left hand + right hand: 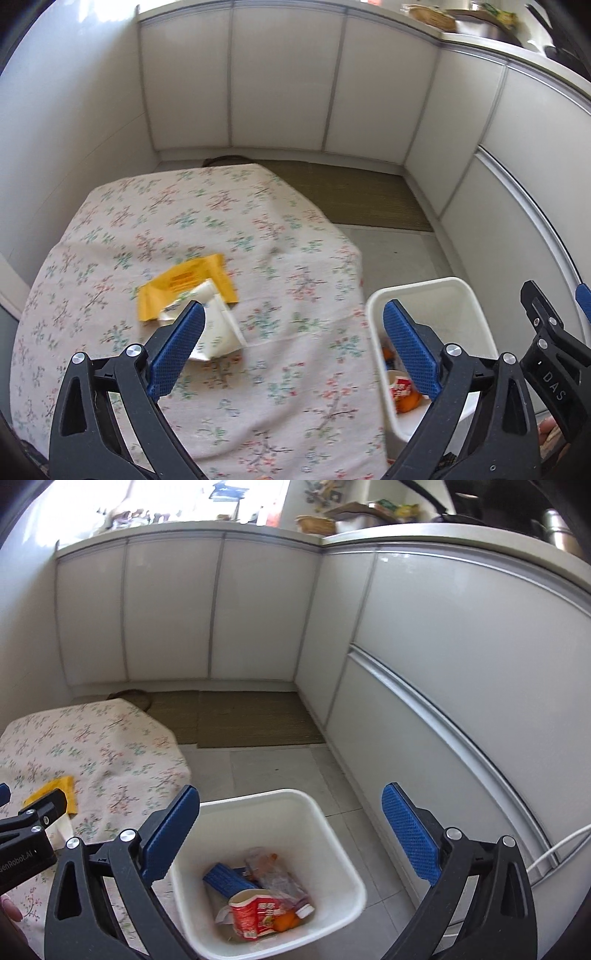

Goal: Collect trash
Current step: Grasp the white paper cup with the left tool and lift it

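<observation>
While both claws stand wide with nothing between their pads, the trash sits in two places. Left gripper (293, 325) hangs over the floral tablecloth (177, 221); its left pad overlaps a white wrapper (218, 328), contact not clear through blur. Wrapper lies partly on a yellow packet (184, 284), both mid-cloth, well in from every cloth edge. Bare cloth lies open on all sides of the pair.

Right gripper (291, 834) hangs over the white bin (332, 834), which stands on the grey tile floor (266, 768) just beside the cloth's right edge. Inside the bin: a red cup (255, 915) on its side, a blue packet (225, 880), a clear crumpled wrapper (273, 875), something orange (286, 921). Bin walls rise well above the contents.

White cabinet fronts (443, 657) run close along the bin's right side; a white cable (554, 849) trails at their foot. Beyond the bin, open tile, then a green mat (251, 720) against the far cabinets. Table's far corner droops toward the mat.
</observation>
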Demonstrator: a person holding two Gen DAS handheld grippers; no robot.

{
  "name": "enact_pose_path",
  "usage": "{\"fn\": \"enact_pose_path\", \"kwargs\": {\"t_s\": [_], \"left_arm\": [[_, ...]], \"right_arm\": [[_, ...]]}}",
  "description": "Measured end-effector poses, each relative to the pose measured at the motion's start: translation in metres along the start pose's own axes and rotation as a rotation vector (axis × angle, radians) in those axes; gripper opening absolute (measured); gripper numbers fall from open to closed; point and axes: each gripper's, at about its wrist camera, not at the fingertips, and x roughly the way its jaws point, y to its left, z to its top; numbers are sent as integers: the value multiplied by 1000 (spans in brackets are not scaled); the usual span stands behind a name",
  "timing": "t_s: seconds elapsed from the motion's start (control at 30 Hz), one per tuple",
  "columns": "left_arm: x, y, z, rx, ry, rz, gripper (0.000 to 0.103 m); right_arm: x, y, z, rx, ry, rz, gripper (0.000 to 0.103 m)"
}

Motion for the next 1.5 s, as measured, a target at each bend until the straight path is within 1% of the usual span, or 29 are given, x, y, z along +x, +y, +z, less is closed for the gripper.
{"fn": "enact_pose_path", "kwargs": {"t_s": [0.1, 0.2, 0.27, 0.4, 0.47, 0.57, 0.6, 0.67, 0.7, 0.73, 0.8, 0.87, 0.93, 1.0, 1.07, 1.1, 1.13, 1.17, 1.27, 1.3, 1.4, 1.43, 1.5], "left_arm": [[6, 30, -4, -34, 18, 37, 93], [14, 55, -7, -48, 39, 65, 93], [22, 70, -8, -21, 62, 88, 93], [41, 93, -11, 65, 105, 132, 93], [52, 102, -13, 130, 139, 127, 93], [71, 103, -16, 269, 217, 69, 93], [78, 100, -19, 347, 247, 37, 93], [84, 95, -22, 470, 266, 6, 93], [87, 91, -24, 550, 276, -14, 93], [89, 88, -26, 595, 289, -29, 94], [97, 81, -28, 687, 340, -78, 96], [104, 75, -30, 756, 369, -91, 96], [114, 71, -31, 804, 393, -88, 96], [123, 67, -30, 822, 407, -84, 96], [130, 64, -28, 815, 405, -88, 95], [132, 64, -28, 805, 406, -94, 92], [134, 66, -30, 788, 415, -102, 77], [135, 67, -32, 773, 422, -108, 78], [122, 82, -32, 692, 374, -130, 77], [114, 88, -31, 642, 354, -143, 77], [81, 127, -28, 401, 292, -191, 76], [71, 141, -28, 337, 274, -188, 76], [53, 166, -27, 229, 239, -154, 76]], "right_arm": [[3, 32, 1, -54, 6, 36, 96], [4, 64, 2, -111, 6, 63, 96], [7, 79, 3, -127, 11, 76, 96], [10, 102, 7, -142, 21, 101, 96], [11, 110, 8, -147, 22, 111, 96], [14, 120, 13, -146, 23, 121, 96], [16, 122, 15, -142, 26, 123, 96], [20, 122, 17, -129, 36, 124, 96], [23, 120, 18, -119, 42, 123, 96], [25, 118, 20, -107, 49, 121, 96], [30, 114, 22, -82, 64, 118, 96], [36, 109, 24, -56, 82, 121, 96], [40, 106, 24, -41, 97, 122, 96], [45, 104, 25, -35, 116, 126, 96], [48, 105, 25, -39, 125, 123, 96], [50, 106, 24, -43, 129, 122, 96], [52, 108, 24, -48, 133, 125, 96], [53, 110, 23, -54, 138, 128, 96], [58, 118, 19, -88, 159, 141, 96], [60, 122, 17, -103, 166, 146, 96], [64, 135, 9, -145, 177, 162, 96], [66, 141, 7, -158, 186, 176, 96], [70, 154, -1, -169, 217, 227, 96]]}}
